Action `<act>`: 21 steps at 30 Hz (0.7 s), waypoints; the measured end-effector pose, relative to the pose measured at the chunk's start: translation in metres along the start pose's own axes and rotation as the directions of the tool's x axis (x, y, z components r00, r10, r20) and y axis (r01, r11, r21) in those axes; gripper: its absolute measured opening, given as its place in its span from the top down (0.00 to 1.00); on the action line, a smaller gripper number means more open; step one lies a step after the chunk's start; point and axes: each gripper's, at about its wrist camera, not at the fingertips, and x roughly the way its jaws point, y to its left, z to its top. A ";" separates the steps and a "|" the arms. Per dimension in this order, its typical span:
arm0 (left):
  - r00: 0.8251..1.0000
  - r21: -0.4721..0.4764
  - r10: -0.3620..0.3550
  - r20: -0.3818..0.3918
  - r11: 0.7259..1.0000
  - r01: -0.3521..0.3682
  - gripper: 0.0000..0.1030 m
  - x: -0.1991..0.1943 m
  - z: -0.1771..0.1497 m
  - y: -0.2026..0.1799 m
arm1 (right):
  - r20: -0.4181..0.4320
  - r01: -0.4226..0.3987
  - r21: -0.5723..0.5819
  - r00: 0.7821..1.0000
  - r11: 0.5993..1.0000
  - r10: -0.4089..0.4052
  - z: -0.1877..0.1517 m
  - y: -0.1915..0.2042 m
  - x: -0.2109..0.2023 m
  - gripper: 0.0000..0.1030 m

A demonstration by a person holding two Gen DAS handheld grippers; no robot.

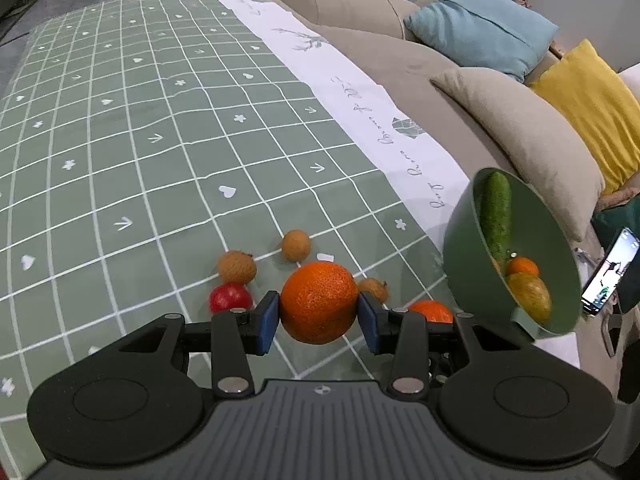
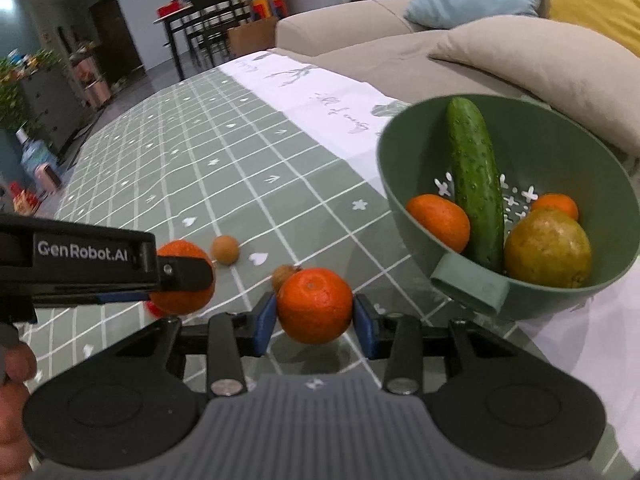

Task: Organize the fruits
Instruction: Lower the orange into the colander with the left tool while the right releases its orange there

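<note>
My left gripper [image 1: 318, 318] is shut on a large orange [image 1: 318, 302] just above the green checked tablecloth [image 1: 160, 140]. My right gripper [image 2: 314, 318] is shut on a smaller orange [image 2: 314, 305]; that orange also shows in the left wrist view [image 1: 431, 311]. The left gripper and its orange [image 2: 182, 276] appear to the left in the right wrist view. A green colander bowl [image 2: 540, 140] at the right holds a cucumber [image 2: 476, 184], two small oranges [image 2: 439, 222] and a yellow-green fruit [image 2: 547, 247]. The bowl [image 1: 464, 248] also shows in the left wrist view.
Three small brown round fruits [image 1: 237, 267] [image 1: 296, 245] [image 1: 374, 288] and a red fruit [image 1: 230, 298] lie on the cloth near the grippers. A beige sofa [image 1: 400, 60] with blue [image 1: 480, 28] and yellow [image 1: 592, 112] cushions runs along the table's right side. A phone [image 1: 610, 278] stands at the right.
</note>
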 end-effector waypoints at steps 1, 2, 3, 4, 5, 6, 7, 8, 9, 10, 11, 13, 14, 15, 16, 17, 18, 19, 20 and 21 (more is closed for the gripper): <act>1.000 0.000 -0.002 0.004 1.000 0.002 0.54 -0.005 -0.001 -0.001 | -0.001 -0.005 -0.013 1.000 1.000 0.005 0.000 0.001 -0.005 0.63; 1.000 0.002 -0.004 0.010 1.000 0.004 0.54 -0.011 -0.003 -0.002 | -0.003 -0.011 -0.030 1.000 0.999 0.011 0.000 0.002 -0.011 0.63; 1.000 0.005 -0.005 0.014 1.000 0.005 0.54 -0.017 -0.004 -0.004 | -0.005 -0.018 -0.045 1.000 0.999 0.017 0.000 0.002 -0.017 0.63; 1.000 0.006 -0.007 0.016 1.000 0.007 0.54 -0.021 -0.005 -0.005 | -0.008 -0.026 -0.063 1.000 0.998 0.026 0.001 0.003 -0.022 0.63; 1.000 0.008 -0.010 0.018 1.000 0.010 0.54 -0.026 -0.006 -0.007 | -0.010 -0.033 -0.079 0.999 0.996 0.032 0.001 0.003 -0.028 0.63; 1.000 0.010 -0.014 0.021 1.000 0.013 0.54 -0.030 -0.007 -0.009 | -0.010 -0.038 -0.096 0.999 0.995 0.037 0.002 0.004 -0.034 0.63; 1.000 0.011 -0.018 0.023 1.000 0.018 0.54 -0.034 -0.008 -0.012 | -0.008 -0.041 -0.110 0.999 0.993 0.040 0.003 0.003 -0.039 0.63; 0.999 0.014 -0.022 0.025 1.000 0.022 0.54 -0.038 -0.009 -0.014 | -0.006 -0.044 -0.127 0.999 0.991 0.043 0.003 0.002 -0.045 0.63; 0.999 0.020 -0.027 0.028 0.999 0.026 0.54 -0.041 -0.009 -0.018 | -0.003 -0.045 -0.141 0.999 0.989 0.045 0.004 0.001 -0.050 0.63; 0.999 0.028 -0.030 0.032 0.999 0.029 0.54 -0.044 -0.009 -0.022 | -0.001 -0.046 -0.153 0.999 0.987 0.047 0.005 -0.001 -0.055 0.63; 0.999 0.039 -0.034 0.034 0.999 0.033 0.54 -0.047 -0.009 -0.027 | 0.001 -0.049 -0.164 0.999 0.985 0.050 0.006 -0.004 -0.060 0.63; 0.998 0.062 -0.043 0.041 0.997 0.040 0.54 -0.051 -0.009 -0.037 | 0.009 -0.049 -0.179 0.999 0.983 0.051 0.010 -0.010 -0.070 0.63; 0.998 0.073 -0.048 0.045 0.996 0.045 0.54 -0.053 -0.008 -0.042 | 0.014 -0.047 -0.185 0.999 0.982 0.050 0.012 -0.014 -0.076 0.63; 0.997 0.083 -0.055 0.047 0.995 0.051 0.54 -0.055 -0.007 -0.048 | 0.021 -0.043 -0.194 0.999 0.980 0.047 0.013 -0.018 -0.081 0.63; 0.997 0.093 -0.061 0.048 0.994 0.057 0.54 -0.056 -0.007 -0.054 | 0.028 -0.037 -0.199 0.999 0.979 0.044 0.015 -0.022 -0.086 0.63; 0.996 0.102 -0.068 0.049 0.993 0.063 0.54 -0.056 -0.006 -0.059 | 0.034 -0.032 -0.202 0.999 0.979 0.040 0.018 -0.027 -0.090 0.63; 0.996 0.112 -0.075 0.050 0.991 0.069 0.54 -0.056 -0.004 -0.065 | 0.041 -0.027 -0.203 0.999 0.979 0.036 0.020 -0.032 -0.094 0.63; 0.995 0.120 -0.081 0.050 0.990 0.074 0.54 -0.056 -0.003 -0.070 | 0.048 -0.020 -0.204 0.998 0.979 0.031 0.022 -0.038 -0.098 0.63; 0.995 0.130 -0.087 0.048 0.988 0.080 0.54 -0.055 -0.001 -0.076 | 0.055 -0.012 -0.206 0.998 0.979 0.023 0.024 -0.043 -0.102 0.63; 0.995 0.139 -0.093 0.046 0.987 0.086 0.54 -0.054 0.000 -0.082 | 0.062 -0.002 -0.208 0.998 0.978 0.015 0.025 -0.048 -0.105 0.63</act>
